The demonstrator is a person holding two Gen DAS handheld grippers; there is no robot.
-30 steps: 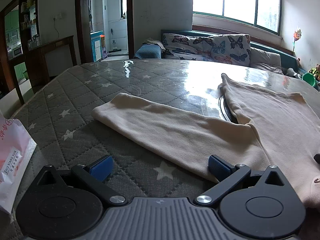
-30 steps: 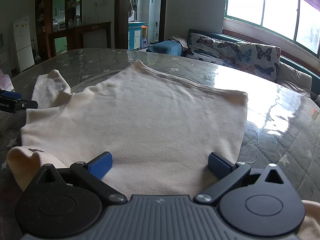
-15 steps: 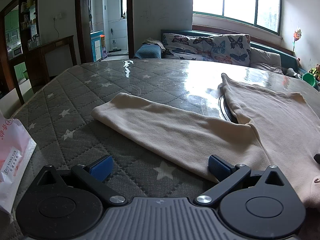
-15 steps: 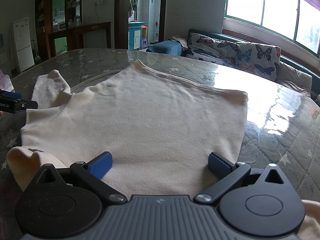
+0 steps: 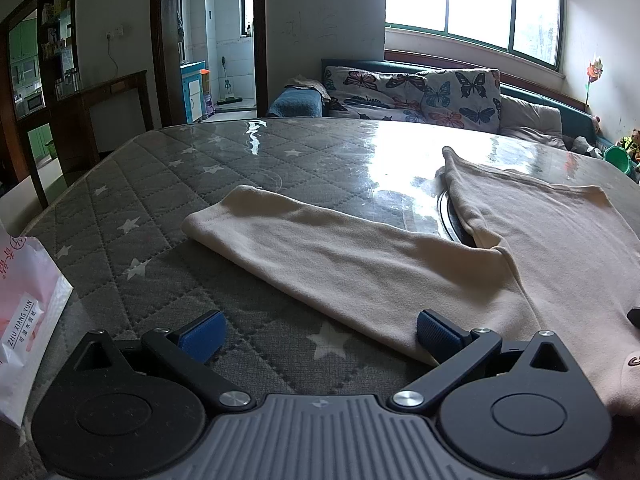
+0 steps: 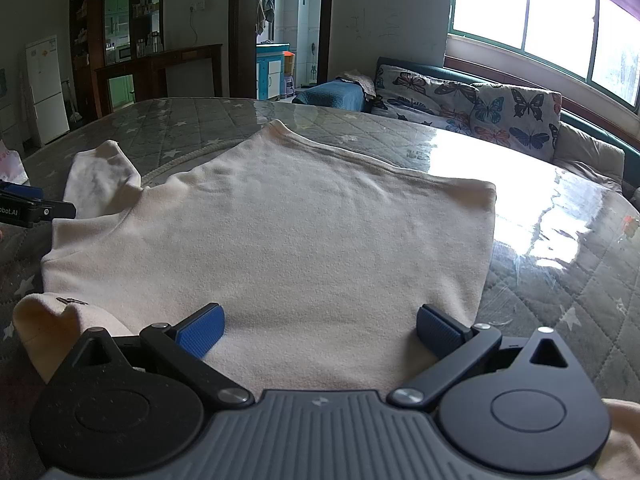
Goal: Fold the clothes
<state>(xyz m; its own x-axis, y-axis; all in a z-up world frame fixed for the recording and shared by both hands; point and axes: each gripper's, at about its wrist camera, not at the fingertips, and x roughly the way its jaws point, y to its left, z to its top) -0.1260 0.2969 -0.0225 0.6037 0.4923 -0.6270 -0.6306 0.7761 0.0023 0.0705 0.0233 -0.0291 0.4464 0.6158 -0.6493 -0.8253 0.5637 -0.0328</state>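
Cream sweater [image 6: 288,240] lay spread flat on the star-quilted table [image 5: 160,208], one sleeve [image 5: 340,264] stretched out to its left. My left gripper [image 5: 318,330] hung low over the table at the sleeve's near edge, jaws wide apart and gripping nothing, the right pad just beside the cloth. My right gripper [image 6: 318,328] sat over the sweater's body, also wide open and empty. A white paper bag [image 5: 24,320] stood at the table's left edge.
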